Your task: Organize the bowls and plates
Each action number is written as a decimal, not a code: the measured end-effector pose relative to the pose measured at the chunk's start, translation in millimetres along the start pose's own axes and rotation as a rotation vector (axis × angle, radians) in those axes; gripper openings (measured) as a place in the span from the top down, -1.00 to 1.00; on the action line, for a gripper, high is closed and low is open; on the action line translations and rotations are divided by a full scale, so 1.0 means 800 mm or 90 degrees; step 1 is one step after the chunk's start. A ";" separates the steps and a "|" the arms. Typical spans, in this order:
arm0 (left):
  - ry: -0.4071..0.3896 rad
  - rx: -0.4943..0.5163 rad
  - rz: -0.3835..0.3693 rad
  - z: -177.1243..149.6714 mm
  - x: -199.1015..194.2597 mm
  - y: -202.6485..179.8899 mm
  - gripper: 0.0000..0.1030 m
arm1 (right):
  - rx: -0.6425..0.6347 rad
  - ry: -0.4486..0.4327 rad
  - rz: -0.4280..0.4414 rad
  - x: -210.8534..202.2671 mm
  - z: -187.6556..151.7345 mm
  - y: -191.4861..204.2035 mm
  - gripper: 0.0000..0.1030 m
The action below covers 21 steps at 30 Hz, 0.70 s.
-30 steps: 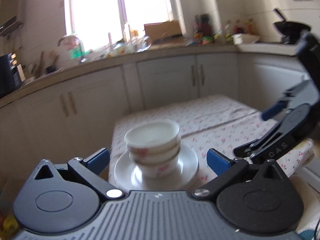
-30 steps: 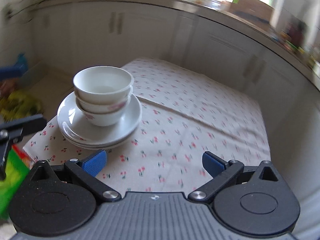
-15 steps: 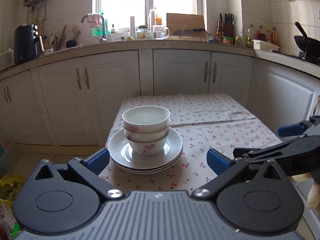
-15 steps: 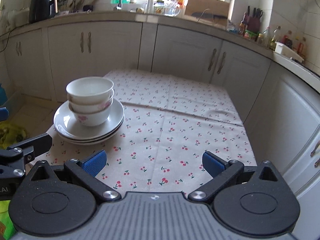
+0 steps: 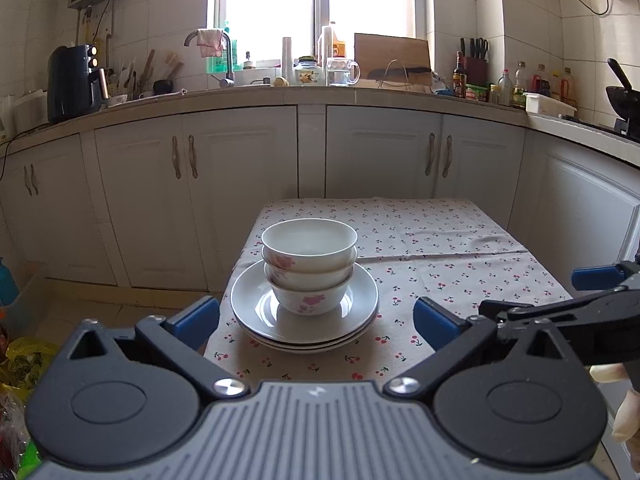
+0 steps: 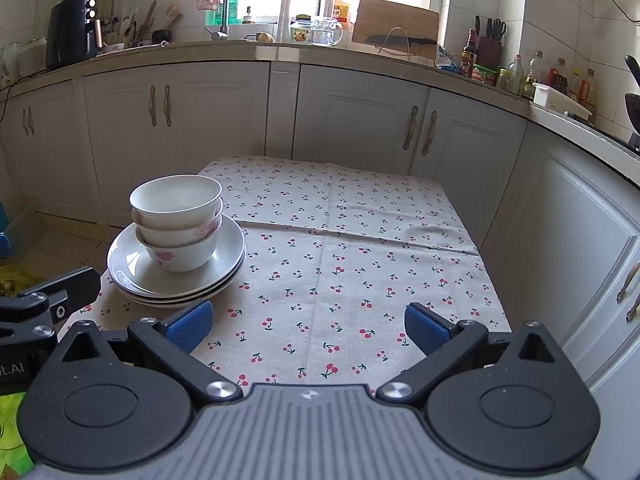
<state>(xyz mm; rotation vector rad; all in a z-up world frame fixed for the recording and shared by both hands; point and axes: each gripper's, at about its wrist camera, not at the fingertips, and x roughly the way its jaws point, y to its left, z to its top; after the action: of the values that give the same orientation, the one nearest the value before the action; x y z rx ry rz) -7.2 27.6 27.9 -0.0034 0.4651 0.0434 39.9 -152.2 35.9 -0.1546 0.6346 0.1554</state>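
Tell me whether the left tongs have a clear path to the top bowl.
Probably yes: the left tongs stand open, facing the top bowl head on, with nothing between; the right tongs sit off to the side.

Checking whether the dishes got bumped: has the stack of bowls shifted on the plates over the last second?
No. The stack of bowls sits centred on the plates near the tablecloth's left edge, as before; only the cameras moved.

The left near part of the tablecloth (image 6: pixel 360 264) is taken up by nested bowls (image 6: pixel 178 216) on stacked plates (image 6: pixel 172 276). Its right and far stretches are left bare; the table is hemmed by cabinets (image 6: pixel 352 120).
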 end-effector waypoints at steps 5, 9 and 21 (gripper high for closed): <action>0.002 -0.004 -0.008 0.000 0.003 0.000 -0.99 | 0.004 -0.006 -0.007 0.000 0.000 -0.001 -1.00; 0.002 -0.004 -0.010 0.000 0.004 0.001 -0.99 | 0.010 -0.010 -0.012 0.002 -0.001 0.000 -1.00; 0.002 -0.004 -0.011 0.000 0.004 -0.001 -0.99 | 0.015 -0.013 -0.017 0.000 -0.002 -0.001 -1.00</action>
<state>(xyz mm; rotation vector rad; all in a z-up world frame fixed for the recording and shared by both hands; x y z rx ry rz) -4.1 27.2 26.5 -0.0138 0.4683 0.0279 39.1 -153.4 34.3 -0.1379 0.6132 0.1236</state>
